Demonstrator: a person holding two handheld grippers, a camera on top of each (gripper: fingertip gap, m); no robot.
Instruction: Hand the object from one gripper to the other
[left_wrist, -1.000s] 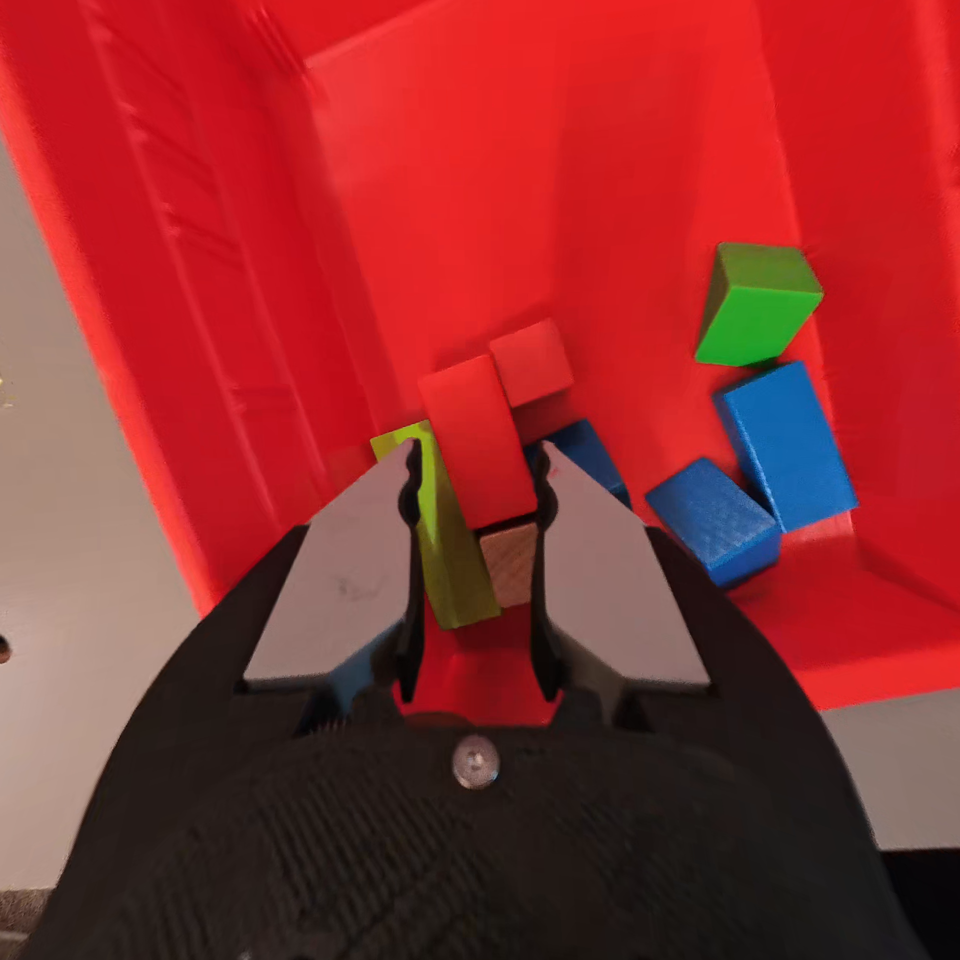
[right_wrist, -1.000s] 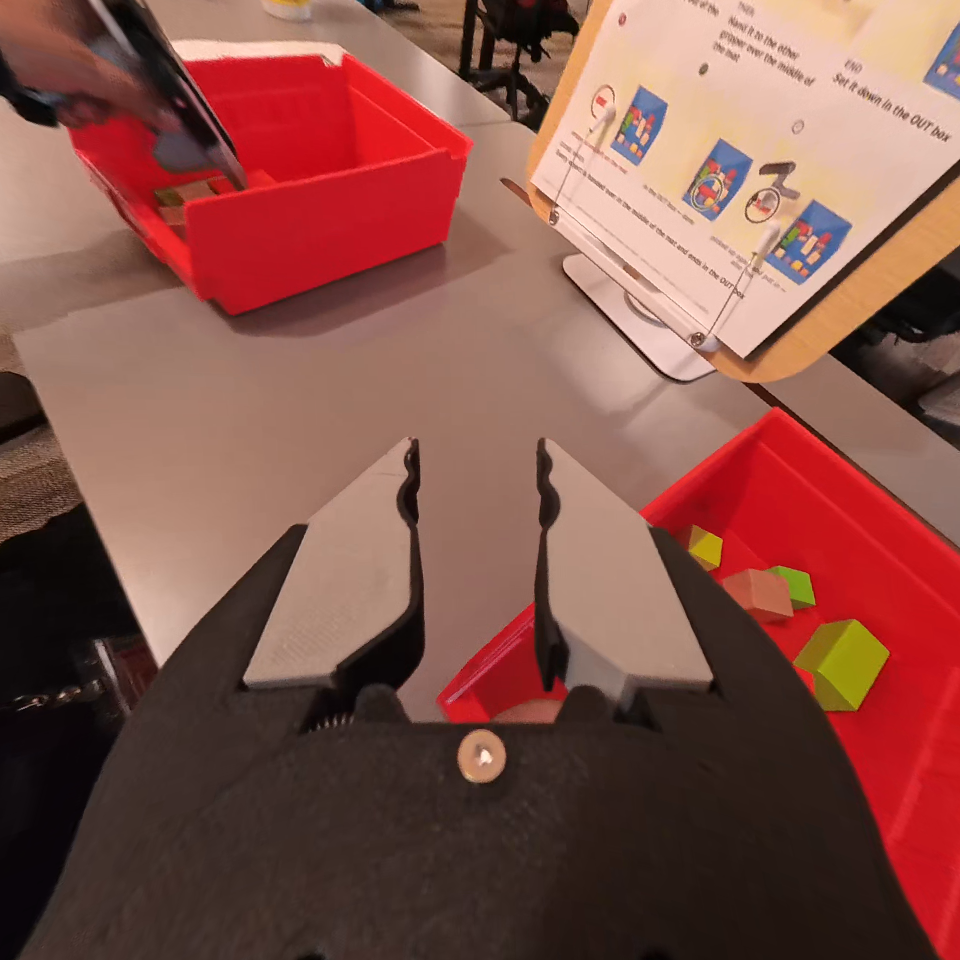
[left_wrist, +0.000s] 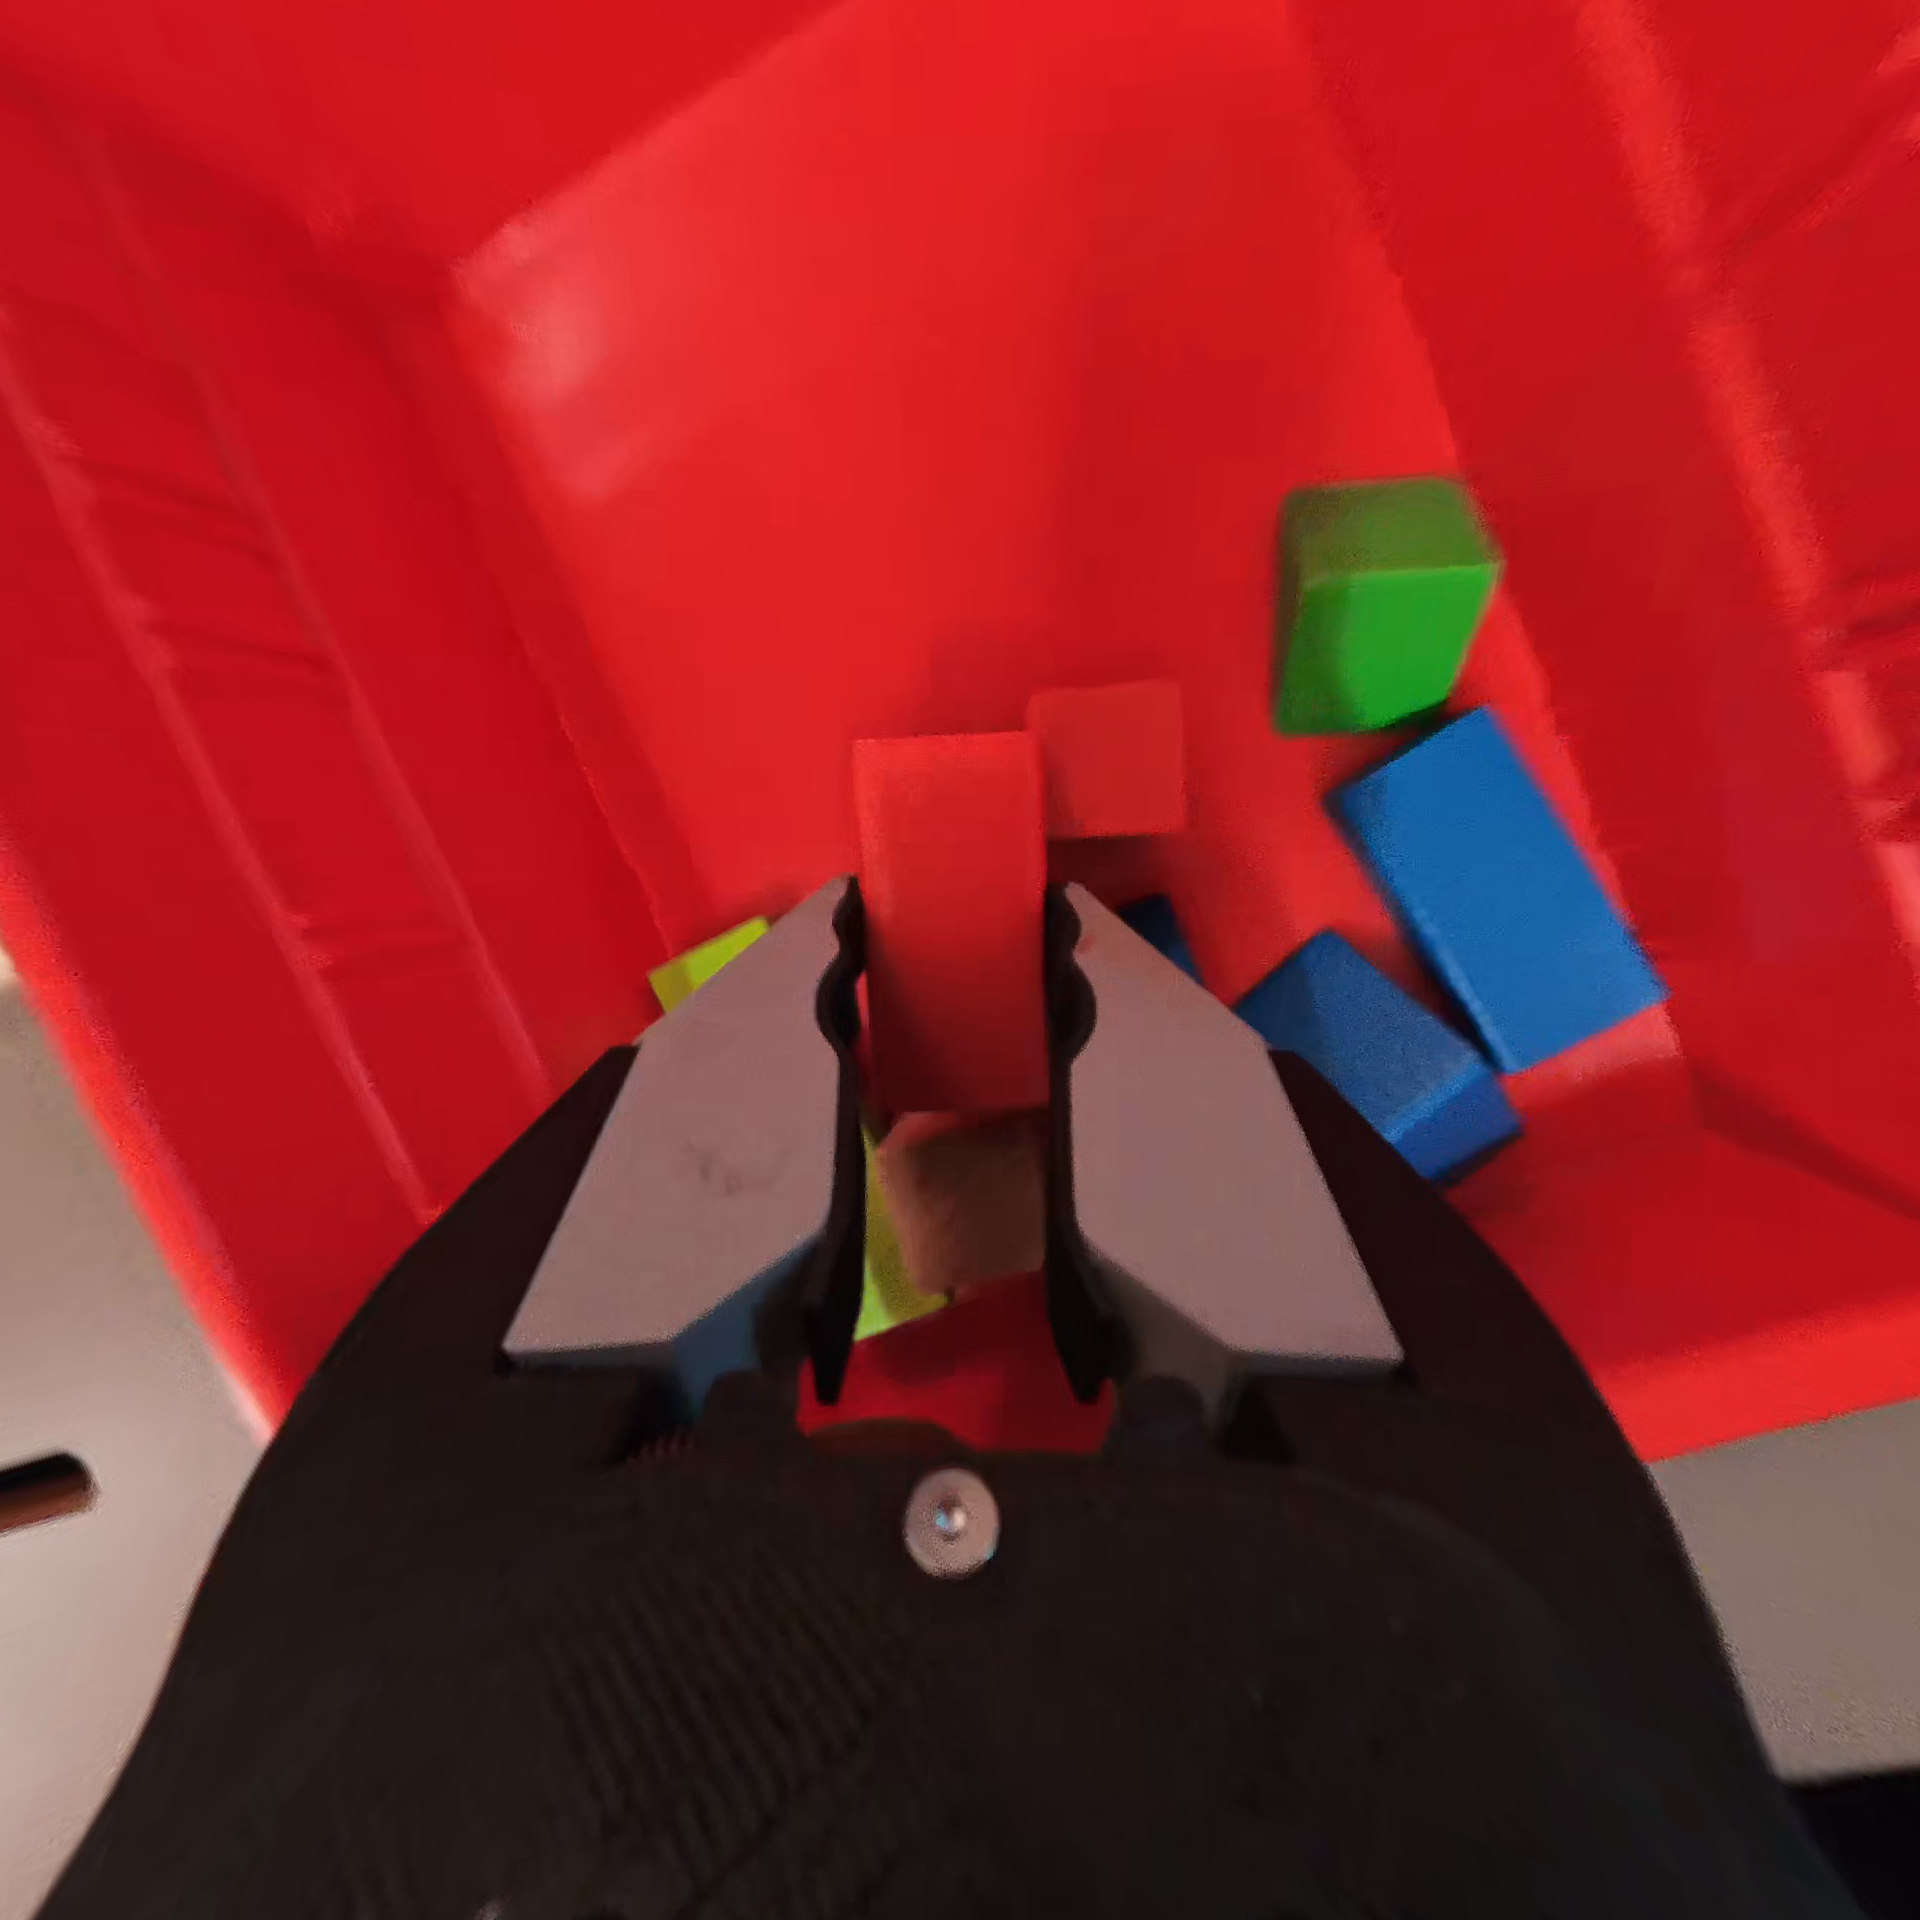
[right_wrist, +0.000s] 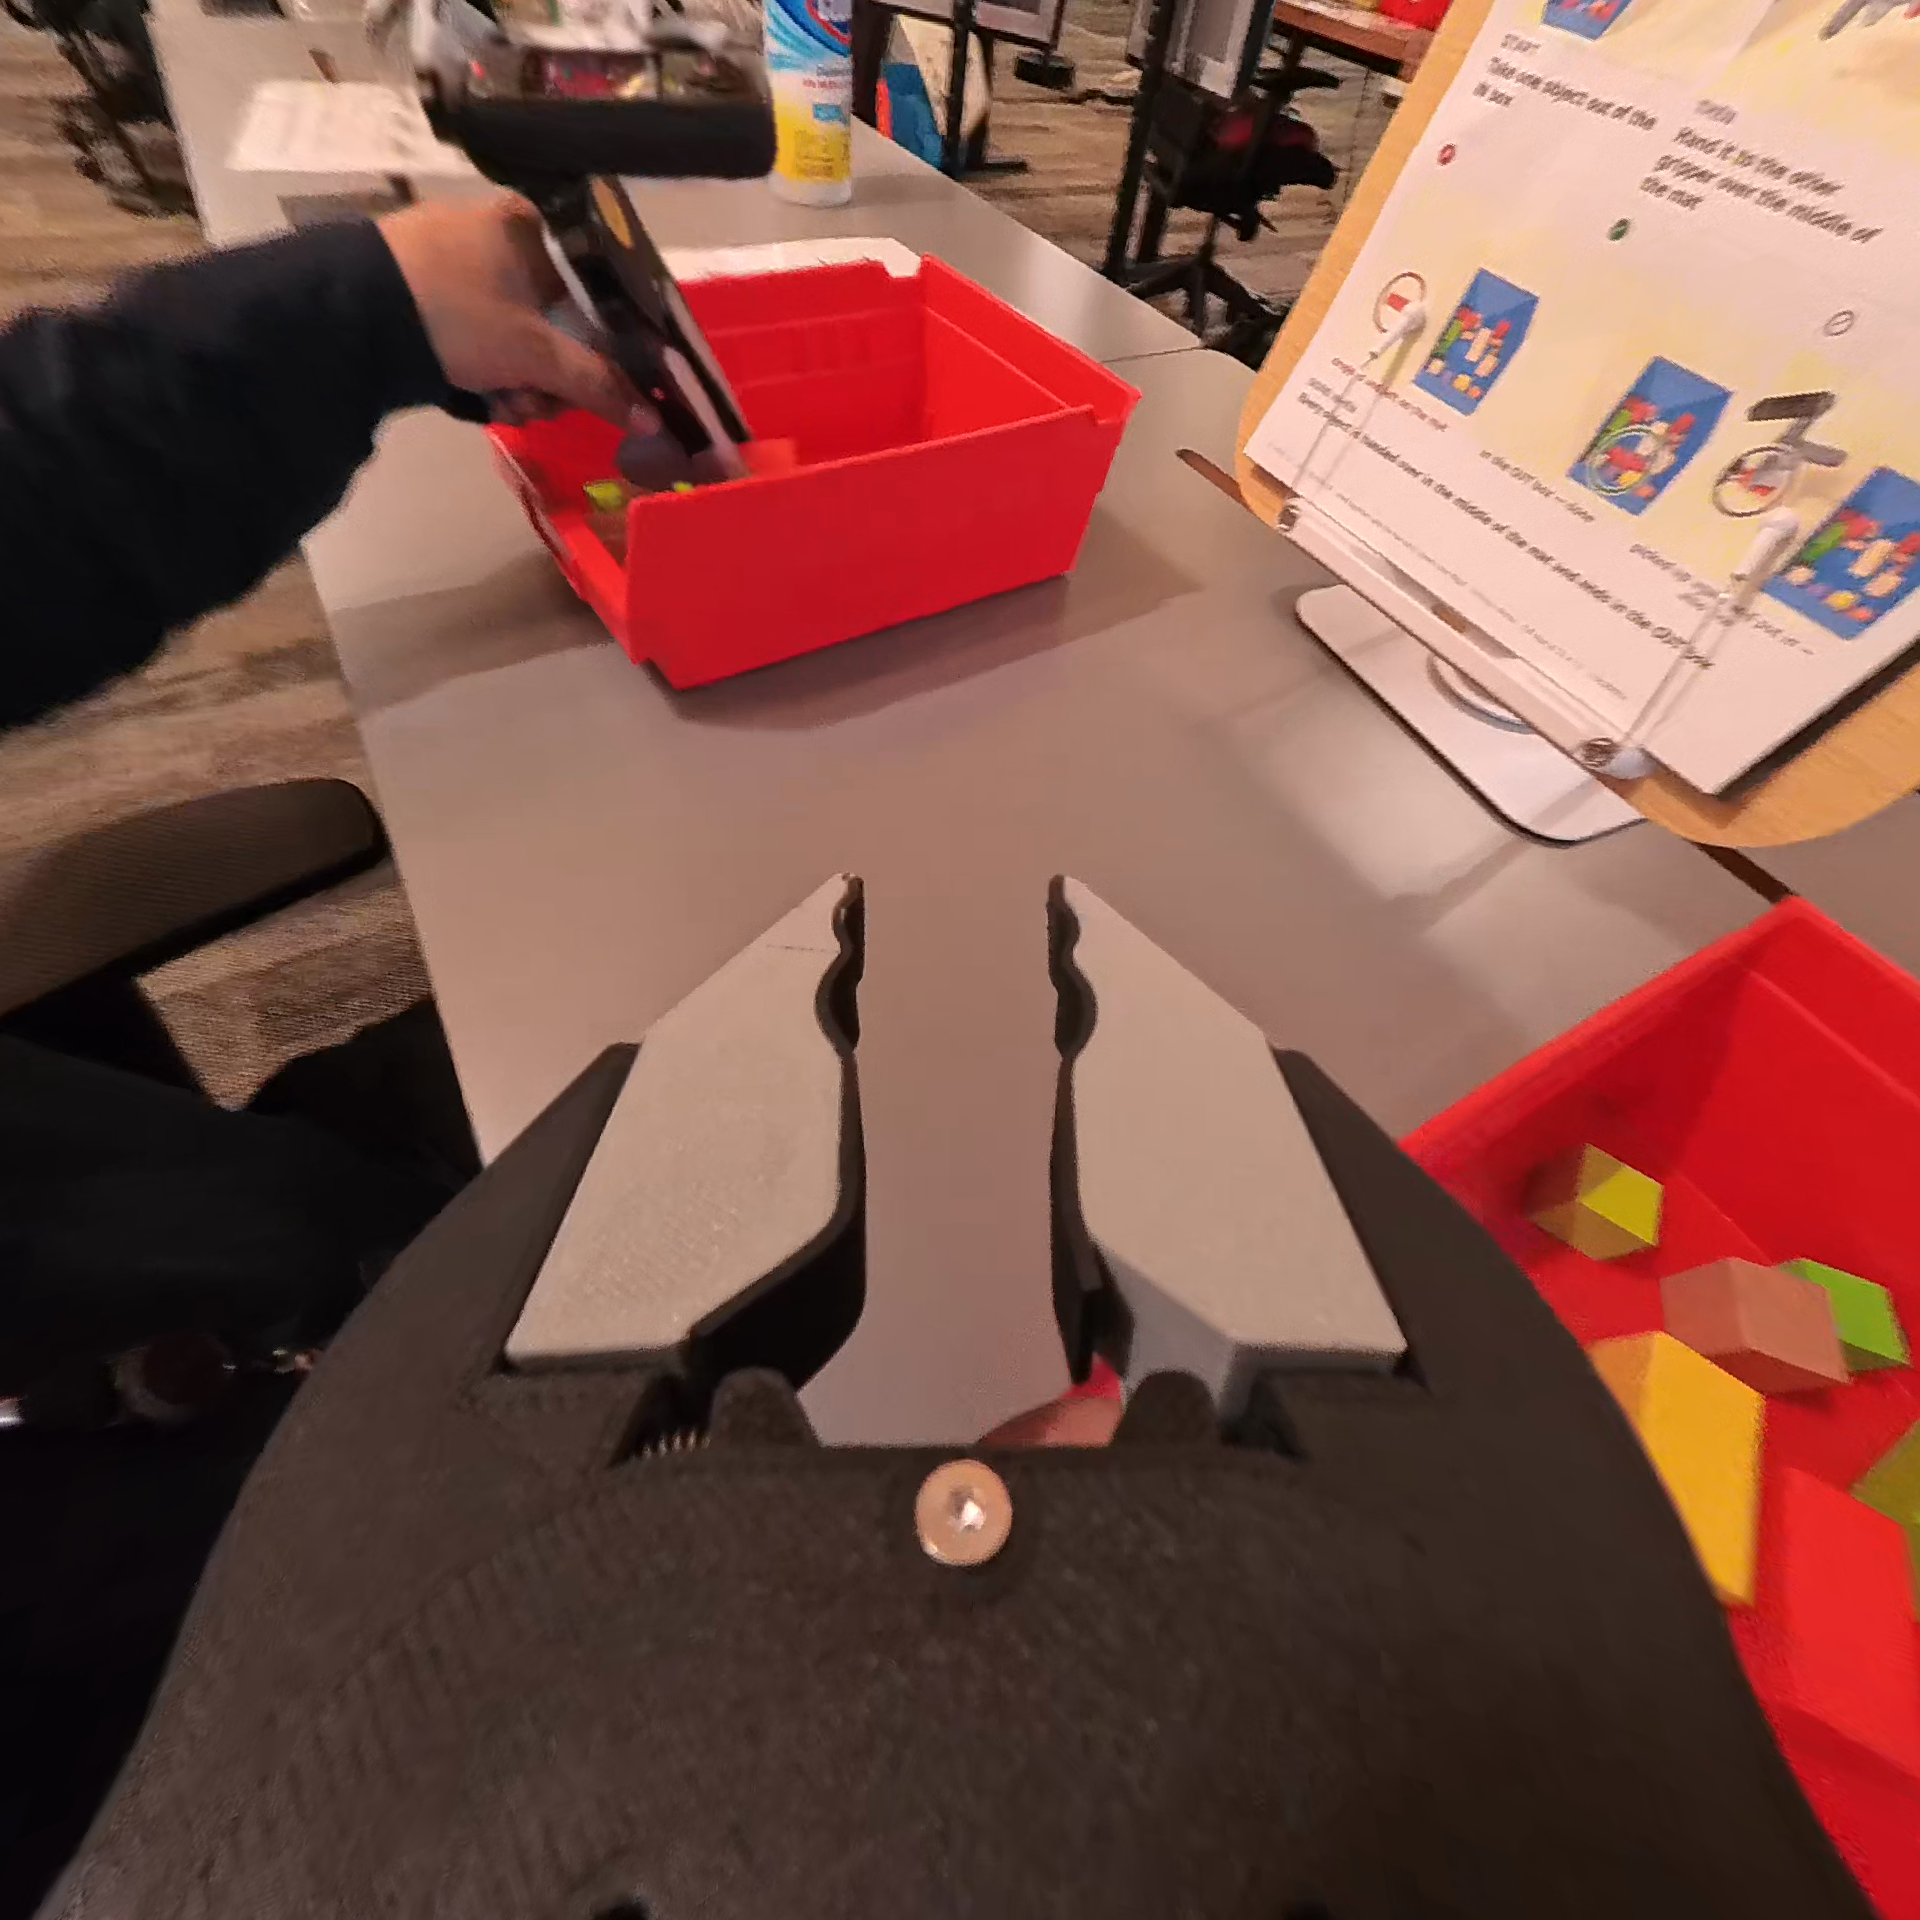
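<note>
My left tongs gripped the red block inside the red bin; right tongs open, empty. Neighbouring blocks could snag lifting.

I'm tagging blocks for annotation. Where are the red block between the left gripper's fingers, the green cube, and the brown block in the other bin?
red block (left_wrist: 951, 862), left wrist view, upper face.
green cube (left_wrist: 1371, 644), left wrist view, front face.
brown block (right_wrist: 1745, 1335), right wrist view, top face.

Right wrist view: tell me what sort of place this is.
Probably an office or lab set up for recording trials: a grey table with red bins of toy blocks, an instruction sheet on a stand, and office chairs on carpet behind.
</note>
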